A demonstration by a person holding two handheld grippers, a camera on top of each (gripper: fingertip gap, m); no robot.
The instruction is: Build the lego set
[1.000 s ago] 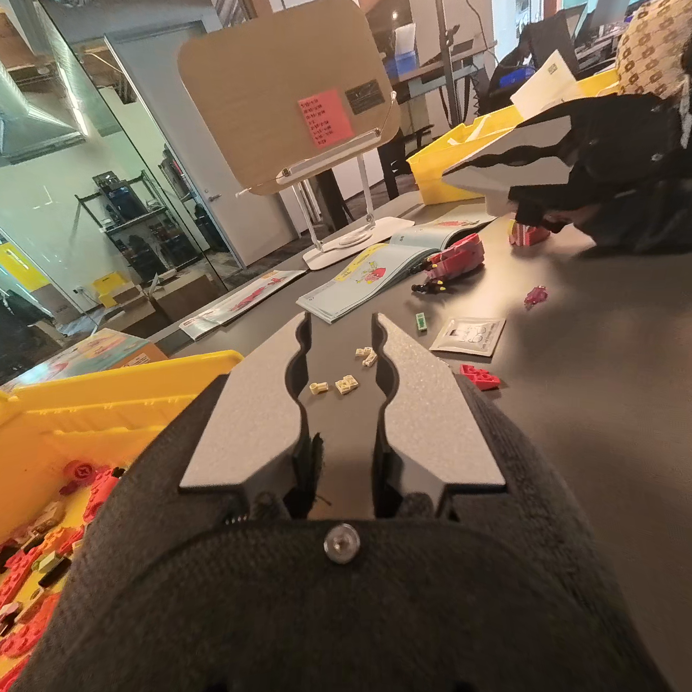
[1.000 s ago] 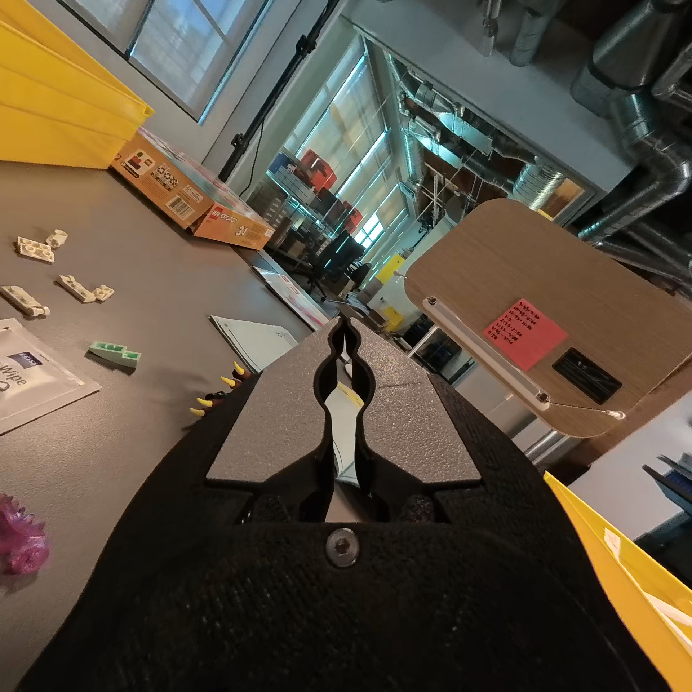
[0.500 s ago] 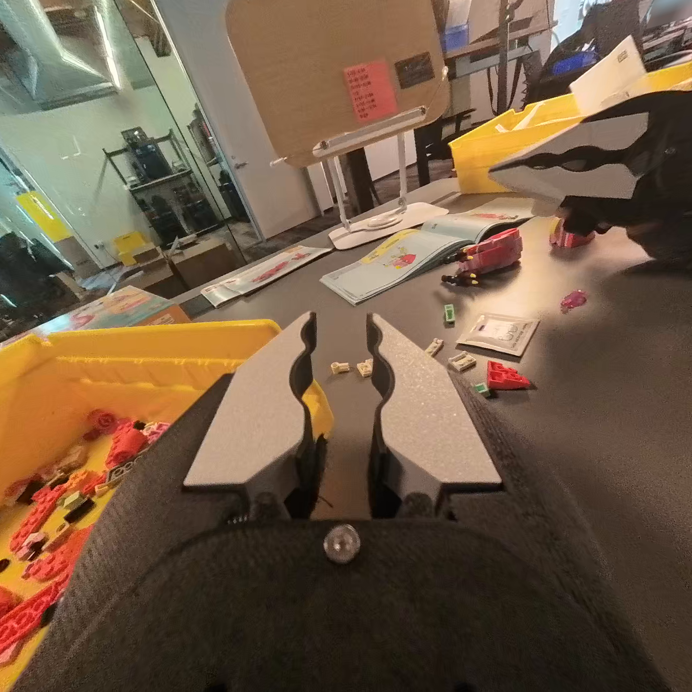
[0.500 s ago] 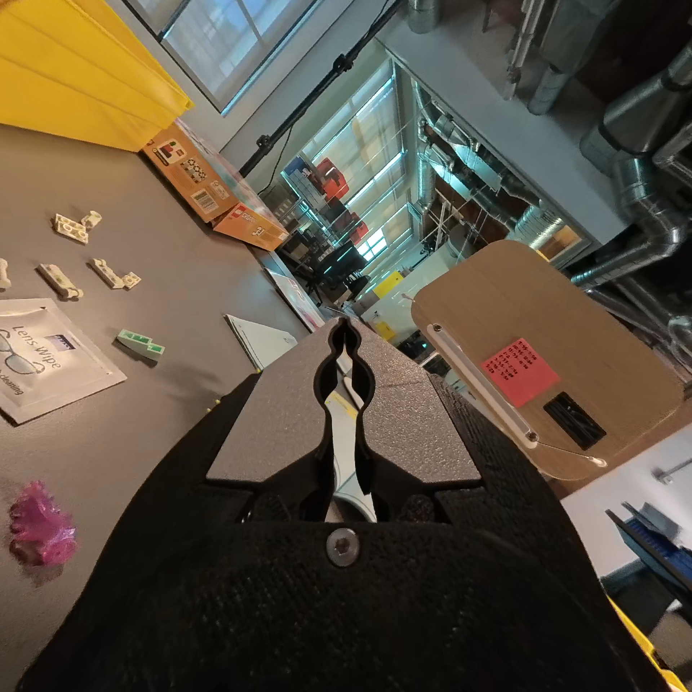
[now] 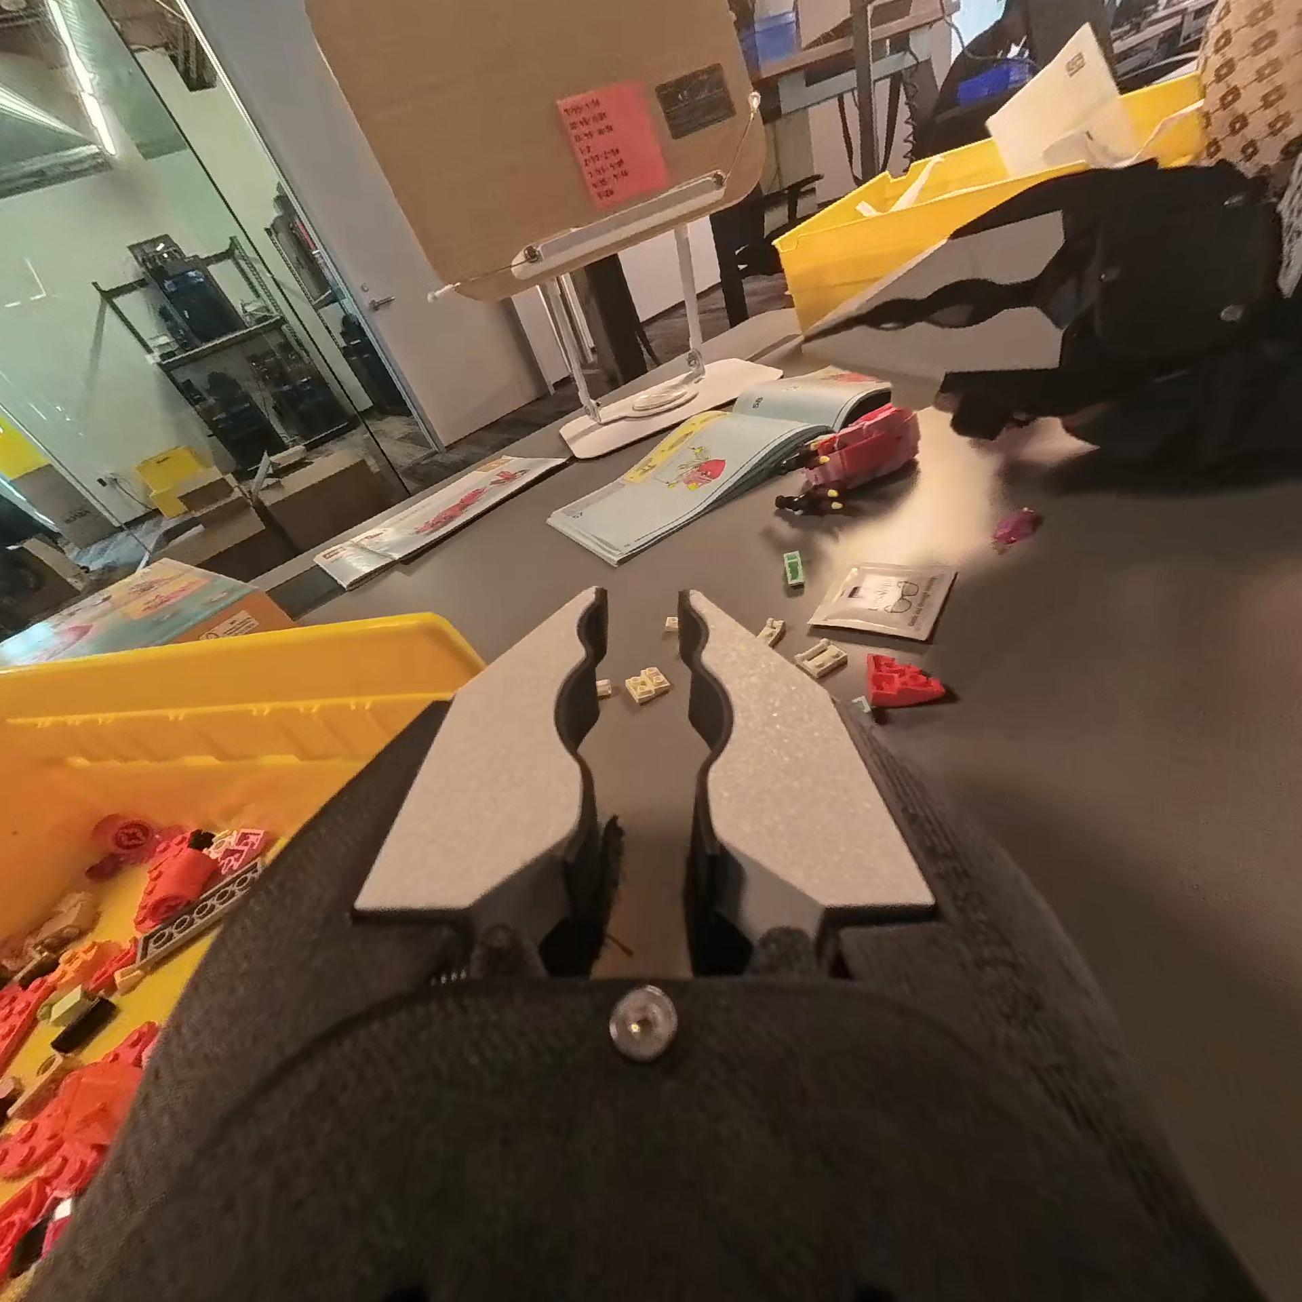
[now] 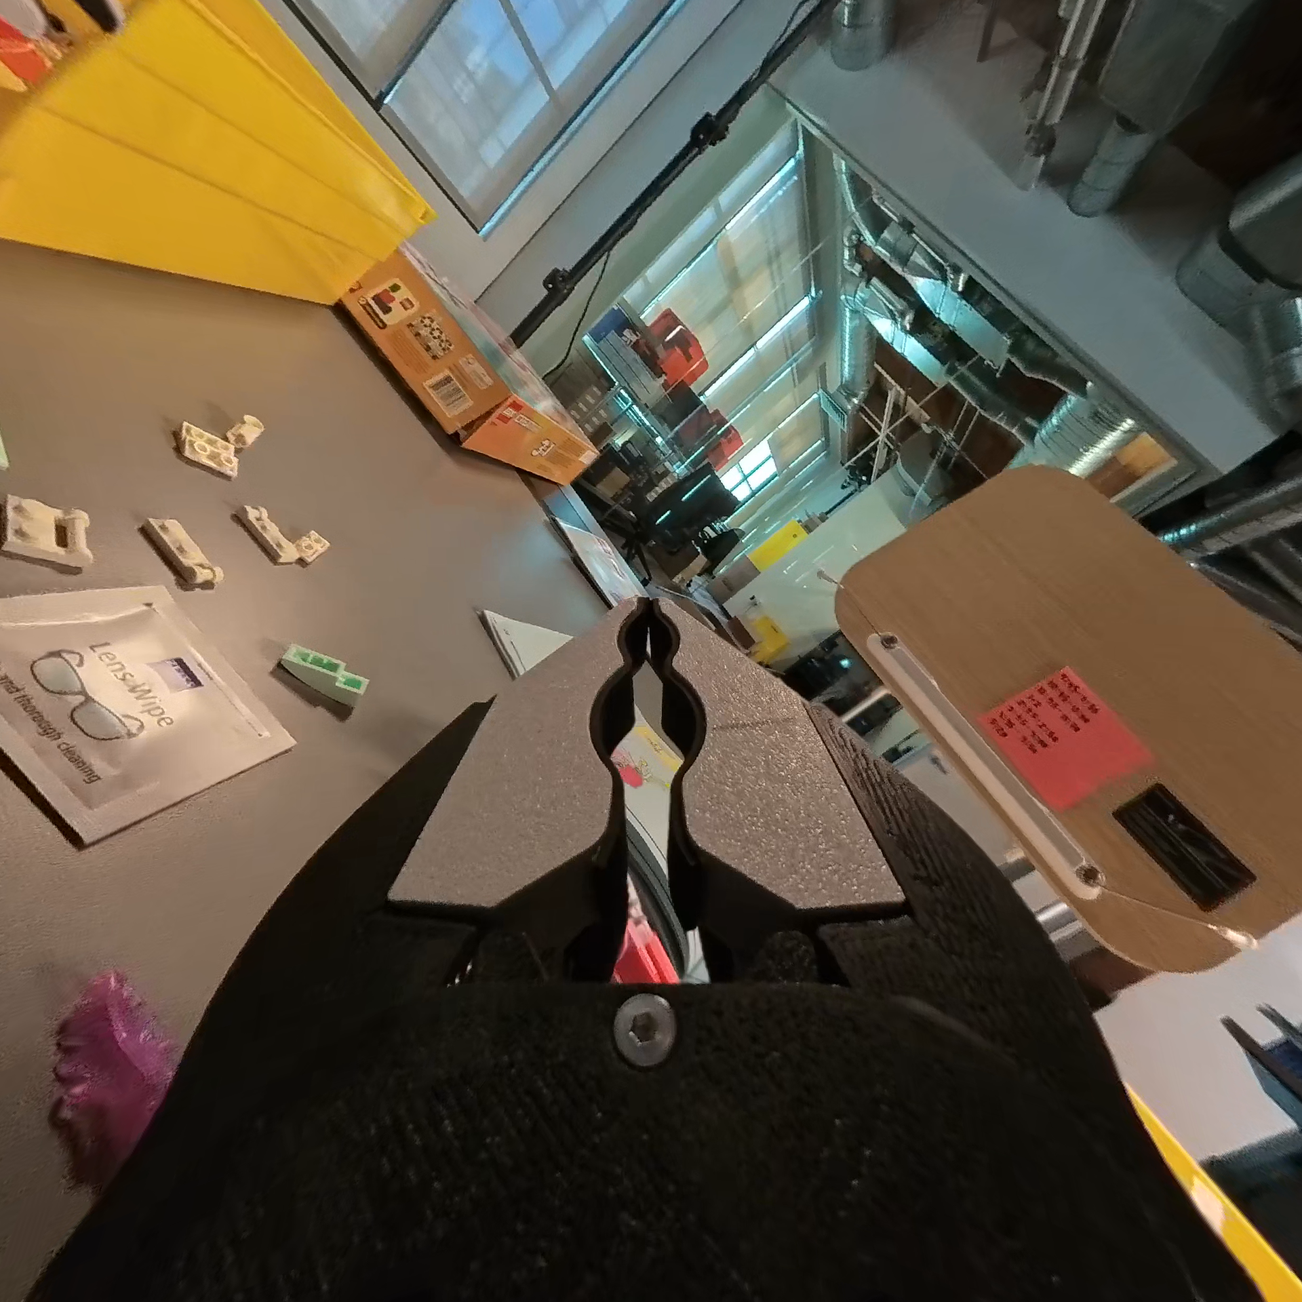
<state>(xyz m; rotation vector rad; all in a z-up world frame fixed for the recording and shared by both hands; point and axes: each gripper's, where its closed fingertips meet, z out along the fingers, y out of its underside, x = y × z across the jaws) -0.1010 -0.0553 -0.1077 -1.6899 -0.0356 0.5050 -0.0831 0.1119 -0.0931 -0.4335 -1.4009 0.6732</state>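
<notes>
The left gripper [image 5: 641, 613] hangs parted and bare over cream bricks [image 5: 647, 685] on the grey table [image 5: 1057, 810] (yellow bin [image 5: 211, 704] to its left). The right gripper [image 6: 649, 620] is closed on nothing, green brick [image 6: 325, 673] to its left.

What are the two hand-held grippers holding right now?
Nothing. The left hand-held gripper is open over the table; the right hand-held gripper is shut on air.

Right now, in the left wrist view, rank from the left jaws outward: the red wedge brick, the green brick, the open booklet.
1. Red wedge brick, just right of the left gripper.
2. Green brick, ahead, right.
3. Open booklet, farthest ahead.
</notes>
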